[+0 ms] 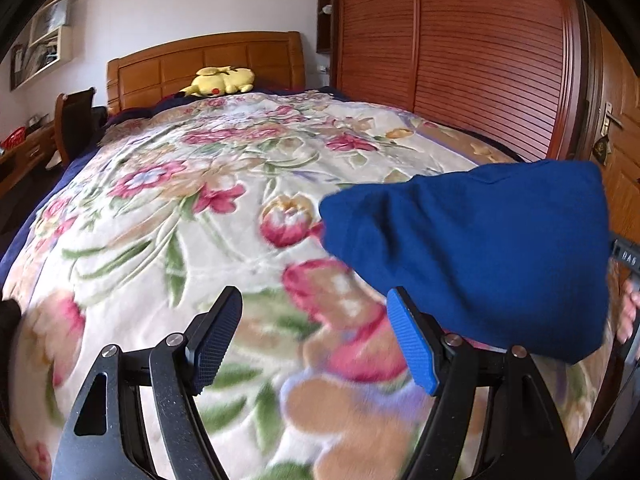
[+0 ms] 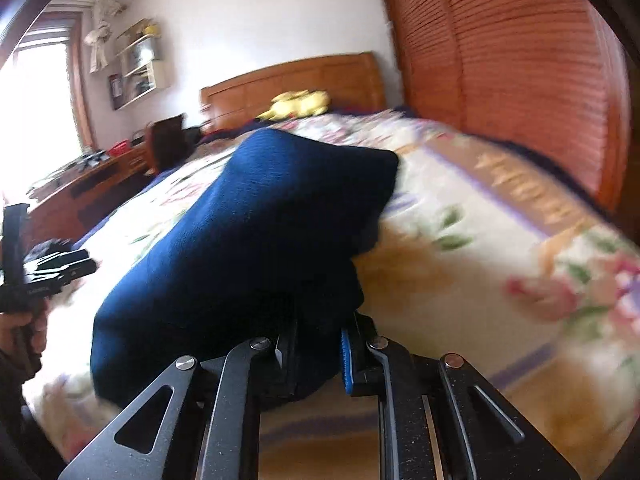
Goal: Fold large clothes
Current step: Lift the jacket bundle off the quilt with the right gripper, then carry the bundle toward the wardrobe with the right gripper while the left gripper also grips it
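Blue knit fabric fills most of my right camera: the blue garment (image 2: 256, 240) is bunched into a thick bundle, and my right gripper (image 2: 316, 360) has its jaws pinched tight on the near end of it, the cloth squeezed between the pads. From the left camera the same bundle hangs raised above the floral blanket (image 1: 180, 208) at the right side, with the person's fingers (image 1: 630, 312) just showing at its edge. My left gripper (image 1: 316, 340) stands wide apart over the blanket with nothing between its pads; the garment passes just behind its right finger, and I cannot tell whether it touches.

Around me: a wooden headboard (image 1: 208, 64) at the far end of the bed, a yellow plush toy (image 1: 222, 80) lying against it, a slatted wooden wardrobe (image 1: 460, 40) along the right, a door handle (image 1: 610, 120) further right. On the left are a dark chair (image 1: 74, 124), a wooden desk (image 2: 92, 188) with clutter on it, and wall shelves (image 2: 142, 64). Nothing lies on the blanket in front of the left gripper.

Some pale lettering shows on the dark rig part at the right edge of the left view; too blurred for me to read.
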Demonstrator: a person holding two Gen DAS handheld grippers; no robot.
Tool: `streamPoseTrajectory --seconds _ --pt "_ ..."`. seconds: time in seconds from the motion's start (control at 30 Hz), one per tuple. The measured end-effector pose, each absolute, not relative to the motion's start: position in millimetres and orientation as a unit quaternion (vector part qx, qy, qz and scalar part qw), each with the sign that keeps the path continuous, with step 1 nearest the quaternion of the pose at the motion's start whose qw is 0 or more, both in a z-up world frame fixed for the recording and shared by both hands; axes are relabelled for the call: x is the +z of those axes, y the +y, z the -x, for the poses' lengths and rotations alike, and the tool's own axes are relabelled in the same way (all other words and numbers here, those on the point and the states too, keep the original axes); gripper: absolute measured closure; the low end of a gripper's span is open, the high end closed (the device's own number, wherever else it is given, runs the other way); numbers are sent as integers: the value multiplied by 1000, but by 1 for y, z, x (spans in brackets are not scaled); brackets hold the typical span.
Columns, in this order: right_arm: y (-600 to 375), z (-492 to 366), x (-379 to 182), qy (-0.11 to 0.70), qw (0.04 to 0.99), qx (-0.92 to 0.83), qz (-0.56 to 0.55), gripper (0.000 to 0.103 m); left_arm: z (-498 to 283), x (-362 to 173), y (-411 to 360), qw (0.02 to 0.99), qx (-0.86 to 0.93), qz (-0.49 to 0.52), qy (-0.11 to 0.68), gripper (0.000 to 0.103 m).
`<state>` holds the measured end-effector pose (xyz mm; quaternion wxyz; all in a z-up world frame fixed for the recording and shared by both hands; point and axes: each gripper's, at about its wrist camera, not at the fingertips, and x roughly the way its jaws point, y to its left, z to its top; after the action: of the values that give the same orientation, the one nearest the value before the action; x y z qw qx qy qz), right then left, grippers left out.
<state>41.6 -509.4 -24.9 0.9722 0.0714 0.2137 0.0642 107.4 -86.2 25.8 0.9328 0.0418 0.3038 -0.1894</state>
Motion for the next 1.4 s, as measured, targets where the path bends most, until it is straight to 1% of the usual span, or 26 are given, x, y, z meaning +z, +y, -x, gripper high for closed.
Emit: streamPoseTrajectory --seconds 0.27,0.43,0.63,0.77,0.83,0.9,0.93,0.97,1.0,1.1,1.2,1.23,1.27,1.33,1.37,1.4 --pt "-547 -26 -27 215 975 13 -59 87 -148 25 -144 916 -226 -64 325 27" --pt "-551 6 -1 199 978 -33 -59 87 -160 21 -188 907 -254 -92 323 27" --pt "-549 19 -14 218 973 -52 -62 87 -163 16 -231 891 -308 -96 321 27" --pt "-555 14 -14 219 971 -51 -83 83 -161 5 -254 885 -312 -132 319 27" --pt "-561 11 -15 224 969 -57 -92 76 -164 2 -257 884 -310 -136 322 28" --pt "-560 6 -16 228 967 -66 -92 72 -167 -1 -258 881 -313 -133 329 36" --pt "-562 5 -17 231 966 -71 -90 68 -169 -3 -259 878 -317 -130 334 38" --pt "-561 4 -18 235 965 -74 -89 65 -169 -5 -260 875 -320 -129 339 43" --pt "-560 2 -19 239 964 -74 -89 64 -170 -8 -262 872 -322 -131 344 47" --pt "-563 -2 -20 251 960 -70 -101 60 -168 -14 -269 867 -324 -138 354 49" --pt "-574 -6 -21 263 955 -66 -118 47 -168 -19 -275 863 -325 -144 359 49" --pt "-576 -7 -21 267 954 -67 -120 41 -168 -20 -276 862 -325 -145 360 50" --pt "-578 -8 -21 268 953 -63 -124 38 -168 -20 -277 862 -326 -145 360 53" --pt "-584 -10 -22 272 951 -50 -138 36 -167 -20 -281 858 -332 -145 364 62" --pt "-586 -12 -22 274 950 -41 -146 36 -166 -20 -283 855 -338 -145 366 70" --pt "-588 -14 -24 277 948 -30 -154 36 -166 -20 -285 856 -335 -149 366 72"
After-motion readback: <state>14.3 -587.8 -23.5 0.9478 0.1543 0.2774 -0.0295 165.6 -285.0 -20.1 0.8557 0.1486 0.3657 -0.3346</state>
